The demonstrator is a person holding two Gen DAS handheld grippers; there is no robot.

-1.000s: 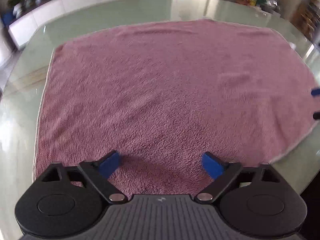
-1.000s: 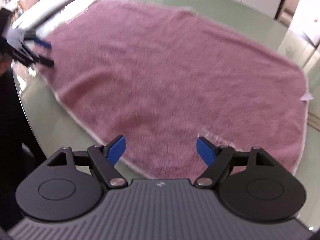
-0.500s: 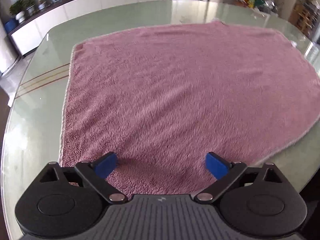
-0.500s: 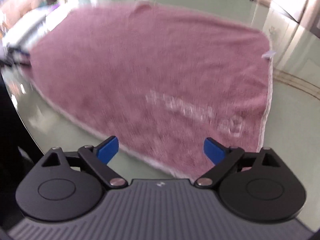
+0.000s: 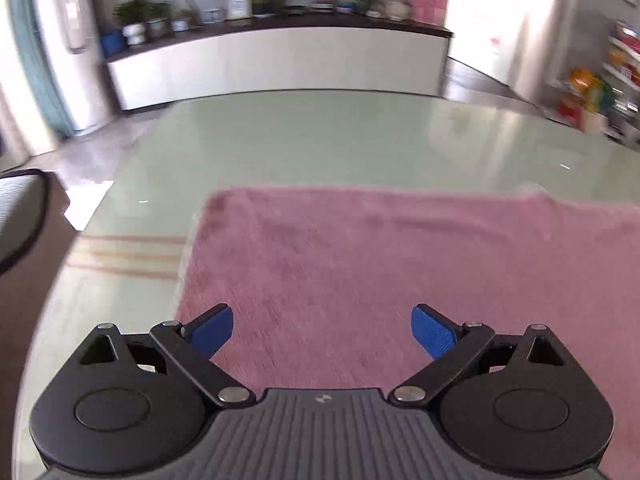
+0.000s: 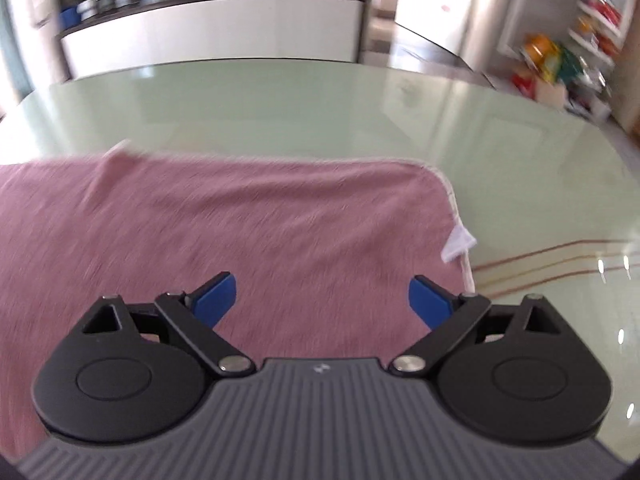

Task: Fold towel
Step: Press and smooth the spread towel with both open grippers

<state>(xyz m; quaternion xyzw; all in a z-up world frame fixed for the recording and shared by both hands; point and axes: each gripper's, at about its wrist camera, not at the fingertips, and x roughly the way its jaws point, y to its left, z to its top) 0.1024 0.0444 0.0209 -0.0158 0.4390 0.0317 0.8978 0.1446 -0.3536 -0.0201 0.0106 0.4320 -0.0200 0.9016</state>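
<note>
The pink towel lies spread flat on the pale green glass bench, its far edge running straight across both views and nothing folded over yet. The left tool hangs over the towel's left part with its blue pads spread wide and nothing between them; the towel's left border and far-left corner sit just ahead and to its left. The right tool is likewise wide open and empty, over the right part, near the rounded far-right corner and the small white tag sticking out from the right hem.

The fabric looks plush and fleecy, so I judge it light, limp and easy to pinch, though it will sag and drag rather than hold a shape. The glass is slick, so the cloth may slide as a whole if only one side is pulled. The best hold is probably at two corners of the same edge, one per tool, pinching hem and pile together. Both views are motion-blurred, so whether the pads touch the pile is unclear
</note>
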